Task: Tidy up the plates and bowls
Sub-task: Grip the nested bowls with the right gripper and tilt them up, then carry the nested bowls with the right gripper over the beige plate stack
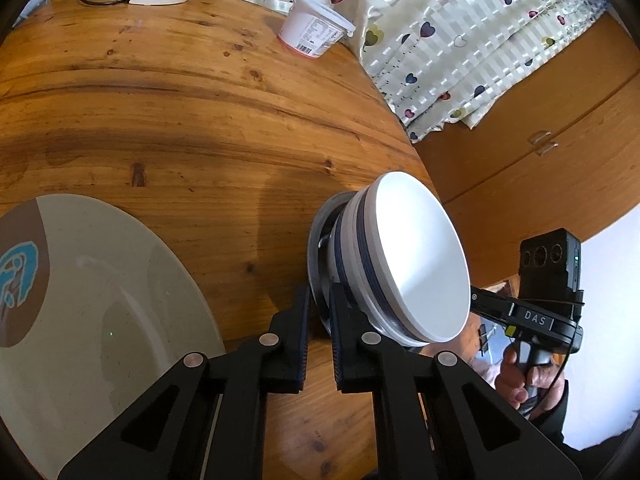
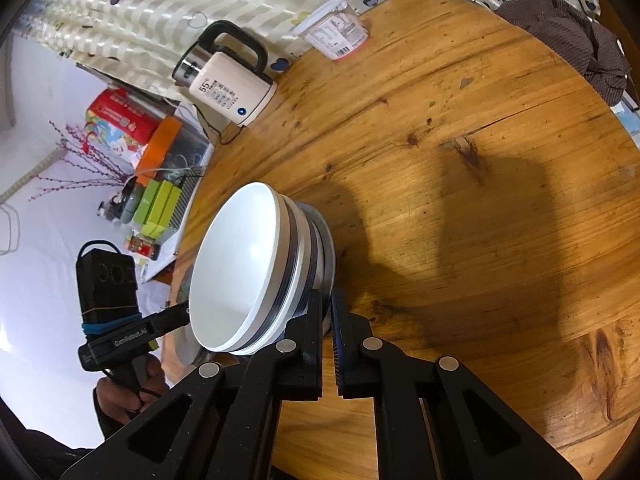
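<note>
We are holding a stack of bowls [image 1: 404, 256] between our two hands, tipped on its side above the wooden worktop [image 1: 180, 120], and both tongs are pinching the thin rim of the metal bowl [image 1: 320, 240] at the bottom of the stack. Seen from the left wrist, the left tongs [image 1: 320, 316] are closed tight on that rim, with the stack rising toward one o'clock and its white opening facing three o'clock, toward our right hand [image 1: 532, 380]. Seen from the right wrist, the right tongs [image 2: 326, 316] are likewise shut on the same rim, with the stack leaning off toward eleven o'clock and its mouth turned to nine o'clock, toward our left hand [image 2: 128, 384]. So the stack's axis is running roughly level, crosswise between the two grips, and neither hand is nearer; both are sharing the load. A large beige plate [image 1: 100, 320] is lying flat on the worktop at eight o'clock in the left view, just beside the left tongs. We are judging that the next move turns on righting the stack, mouth up, before setting it down near or on that plate.
</note>
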Demonstrator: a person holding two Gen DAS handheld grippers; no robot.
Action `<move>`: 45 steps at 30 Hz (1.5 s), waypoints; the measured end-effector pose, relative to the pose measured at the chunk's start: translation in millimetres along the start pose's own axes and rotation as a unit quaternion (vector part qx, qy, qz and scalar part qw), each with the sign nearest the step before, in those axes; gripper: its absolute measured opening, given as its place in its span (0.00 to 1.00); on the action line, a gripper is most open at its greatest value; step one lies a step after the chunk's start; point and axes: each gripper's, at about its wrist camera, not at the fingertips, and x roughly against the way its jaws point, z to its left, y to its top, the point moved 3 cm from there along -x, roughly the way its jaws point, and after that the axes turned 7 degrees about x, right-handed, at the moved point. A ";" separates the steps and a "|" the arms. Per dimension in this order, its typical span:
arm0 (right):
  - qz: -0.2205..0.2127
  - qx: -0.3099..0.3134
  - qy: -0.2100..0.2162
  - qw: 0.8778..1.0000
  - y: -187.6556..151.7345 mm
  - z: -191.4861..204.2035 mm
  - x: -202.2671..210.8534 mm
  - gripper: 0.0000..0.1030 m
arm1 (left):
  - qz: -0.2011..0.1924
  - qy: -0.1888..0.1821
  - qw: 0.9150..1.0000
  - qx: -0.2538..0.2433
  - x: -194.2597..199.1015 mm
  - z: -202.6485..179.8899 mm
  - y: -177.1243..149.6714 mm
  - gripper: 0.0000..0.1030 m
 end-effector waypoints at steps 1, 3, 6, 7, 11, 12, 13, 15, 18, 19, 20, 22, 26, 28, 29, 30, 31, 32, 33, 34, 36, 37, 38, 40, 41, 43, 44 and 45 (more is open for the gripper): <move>-0.001 0.000 0.000 1.000 -0.1 -0.6 0.1 0.07 | 0.000 0.000 1.000 -0.001 0.0 0.3 0.0 0.08; -0.001 0.000 0.001 1.000 -0.2 -0.7 -0.1 0.07 | 0.000 0.001 1.000 -0.003 -0.1 -0.2 -0.3 0.08; -0.003 -0.001 0.002 1.000 -1.3 -1.2 0.4 0.07 | 0.000 -0.001 1.000 -0.004 -0.4 0.5 0.3 0.08; -0.004 -0.002 0.004 1.000 -1.2 -1.2 0.3 0.07 | 0.001 -0.003 1.000 -0.003 -0.6 1.0 0.6 0.08; -0.005 -0.005 0.005 1.000 -1.2 -1.0 0.3 0.07 | 0.001 -0.007 1.000 0.001 -0.8 3.0 1.5 0.08; -0.005 -0.005 0.005 1.000 -1.2 -0.7 0.2 0.07 | 0.001 -0.007 1.000 0.000 -0.8 3.1 1.7 0.08; -0.005 -0.004 0.005 1.000 -1.1 -1.0 0.2 0.07 | 0.001 -0.007 1.000 0.000 -0.8 3.6 2.0 0.08; -0.005 -0.005 0.006 1.000 -1.2 -0.7 0.3 0.07 | 0.001 -0.009 1.000 0.002 -0.8 3.6 2.0 0.08; -0.005 -0.005 0.005 1.000 -0.8 -0.9 0.3 0.07 | 0.001 -0.009 1.000 0.001 -0.5 3.5 2.2 0.08; -0.005 -0.004 0.004 1.000 -0.7 -0.9 0.3 0.07 | 0.000 -0.008 1.000 0.000 -0.3 3.4 1.9 0.08; -0.005 -0.004 0.004 1.000 -0.7 -1.2 0.3 0.07 | 0.000 -0.008 1.000 0.000 -0.2 3.6 1.9 0.08; -0.005 -0.005 0.004 1.000 -0.7 -0.8 0.4 0.07 | -0.001 -0.008 1.000 0.001 -0.2 4.1 1.6 0.08; -0.005 -0.005 0.004 1.000 -0.8 -0.9 0.3 0.07 | -0.001 -0.007 1.000 0.001 -0.1 3.2 1.2 0.08; -0.005 -0.005 0.005 1.000 -1.0 -0.8 0.4 0.07 | -0.002 -0.005 1.000 0.002 -0.1 3.1 1.2 0.08; -0.005 -0.004 0.004 1.000 -0.5 0.1 0.6 0.07 | -0.002 -0.004 1.000 0.002 0.1 3.0 1.3 0.08; -0.005 -0.003 0.004 1.000 -0.1 0.8 0.9 0.07 | -0.003 -0.003 1.000 0.002 0.2 2.8 1.2 0.08; -0.005 -0.003 0.004 1.000 0.3 1.1 1.0 0.07 | -0.003 -0.003 1.000 0.002 0.3 3.0 1.3 0.08; -0.005 -0.002 0.004 1.000 0.8 1.2 0.9 0.07 | -0.003 -0.003 1.000 0.003 0.4 3.4 1.3 0.08; -0.005 -0.003 0.004 1.000 1.2 1.1 0.7 0.07 | -0.003 -0.003 1.000 0.003 0.7 3.5 1.3 0.08; -0.005 -0.003 0.004 1.000 0.8 1.5 1.0 0.07 | -0.004 -0.002 1.000 0.003 0.9 3.4 1.3 0.08; -0.004 -0.003 0.003 1.000 1.2 2.2 0.7 0.07 | -0.005 -0.002 1.000 0.003 1.1 3.3 1.3 0.08; -0.004 -0.003 0.003 1.000 1.5 2.5 0.7 0.07 | -0.005 -0.001 1.000 0.003 1.1 3.6 1.1 0.08; -0.004 -0.002 0.003 1.000 1.5 2.5 0.6 0.07 | -0.006 -0.001 1.000 0.003 1.3 4.0 1.2 0.08; -0.005 -0.002 0.003 1.000 1.5 2.8 0.3 0.07 | -0.006 -0.002 1.000 0.004 1.7 5.0 0.9 0.08; -0.005 -0.002 0.003 1.000 1.9 3.0 0.2 0.06 | -0.007 -0.002 1.000 0.004 1.8 5.3 0.8 0.08; -0.005 -0.001 0.003 1.000 2.2 3.7 0.4 0.06 | -0.008 -0.002 1.000 0.005 2.4 5.9 0.8 0.08; -0.005 0.000 0.003 1.000 2.0 3.7 0.2 0.06 | -0.008 -0.002 1.000 0.004 2.6 5.5 0.7 0.08; -0.006 0.000 0.003 1.000 2.5 4.2 0.1 0.06 | -0.009 -0.003 1.000 0.004 3.1 5.5 0.8 0.08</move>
